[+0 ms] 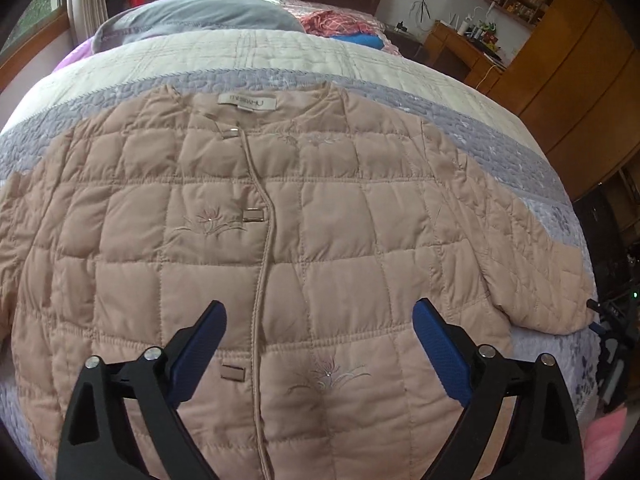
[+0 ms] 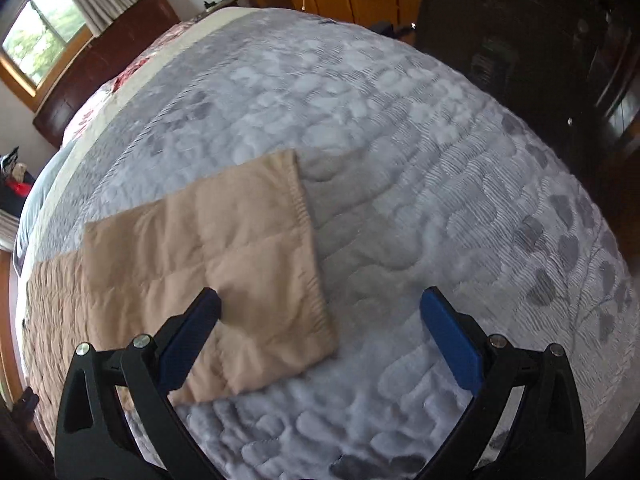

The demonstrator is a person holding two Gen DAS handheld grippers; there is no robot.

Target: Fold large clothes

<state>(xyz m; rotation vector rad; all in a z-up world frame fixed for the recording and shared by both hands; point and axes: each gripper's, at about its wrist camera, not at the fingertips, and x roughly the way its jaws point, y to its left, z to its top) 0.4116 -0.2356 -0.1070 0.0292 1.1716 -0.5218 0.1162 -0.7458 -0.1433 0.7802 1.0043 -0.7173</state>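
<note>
A beige quilted jacket (image 1: pixel 248 240) lies spread flat, front up, on the bed, collar toward the far side and both sleeves out to the sides. My left gripper (image 1: pixel 320 312) hovers open over the jacket's lower front, straddling the button placket, with nothing gripped. In the right wrist view one sleeve (image 2: pixel 224 264) of the jacket lies flat on the bedspread, cuff end toward the right. My right gripper (image 2: pixel 320 300) stands open above the cuff; its left finger (image 2: pixel 192 336) is over the sleeve, the right one (image 2: pixel 452 340) over bare bedspread.
The bed carries a grey-and-cream quilted bedspread (image 1: pixel 500 136), with a grey pillow (image 1: pixel 200 16) and loose clothes (image 1: pixel 340 24) near the headboard. A wooden desk and wardrobe (image 1: pixel 560 64) stand to the right. A dark cabinet (image 2: pixel 520 28) stands beyond the bed's far edge.
</note>
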